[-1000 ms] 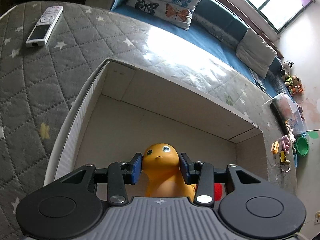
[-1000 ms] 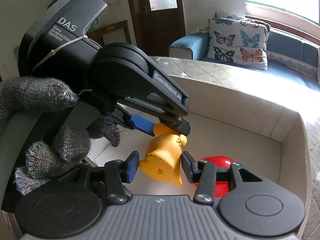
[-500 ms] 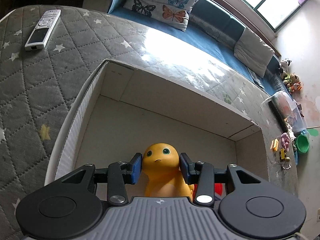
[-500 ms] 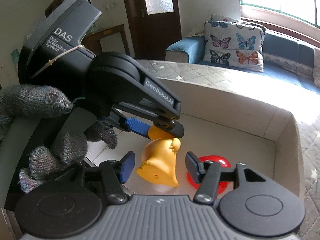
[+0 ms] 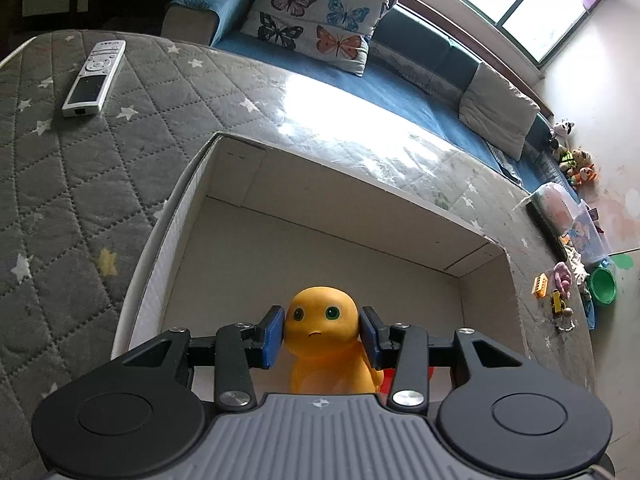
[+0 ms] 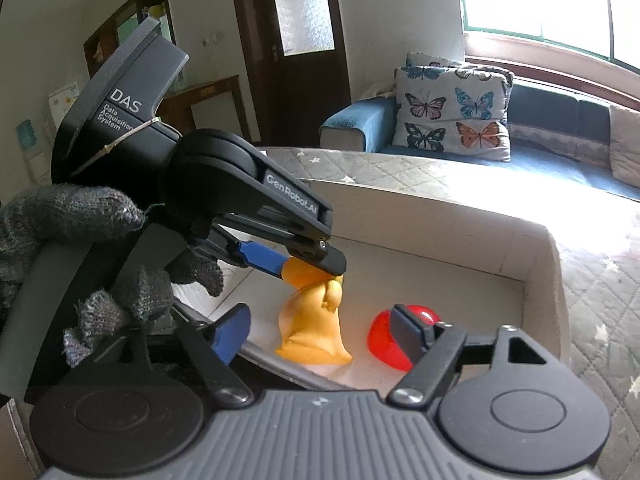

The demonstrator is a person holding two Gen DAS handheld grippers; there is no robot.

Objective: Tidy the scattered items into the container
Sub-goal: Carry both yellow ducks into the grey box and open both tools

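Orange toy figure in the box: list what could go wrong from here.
1. The left gripper is shut on only the head of the orange toy figure; the right gripper has just been opening off its body, so it may twist or slip.
2. Dropped, it could tip onto the red toy beside it in the cardboard box.
3. The remote control lies outside, easily forgotten.

Left tongs point(image 5: 322, 334) angle steeply downward, blue pads point(image 5: 274, 336) pressed on either side of the orange toy figure's point(image 5: 322, 344) head, clamped firm. A hand in a grey knitted glove point(image 6: 92, 256) wraps the left tool's handle, fingers curled around the grip. Right tongs point(image 6: 320, 330) tilt down more gently, jaws just swung wide apart, nothing pressed between their pads, the figure standing free beyond the gap.
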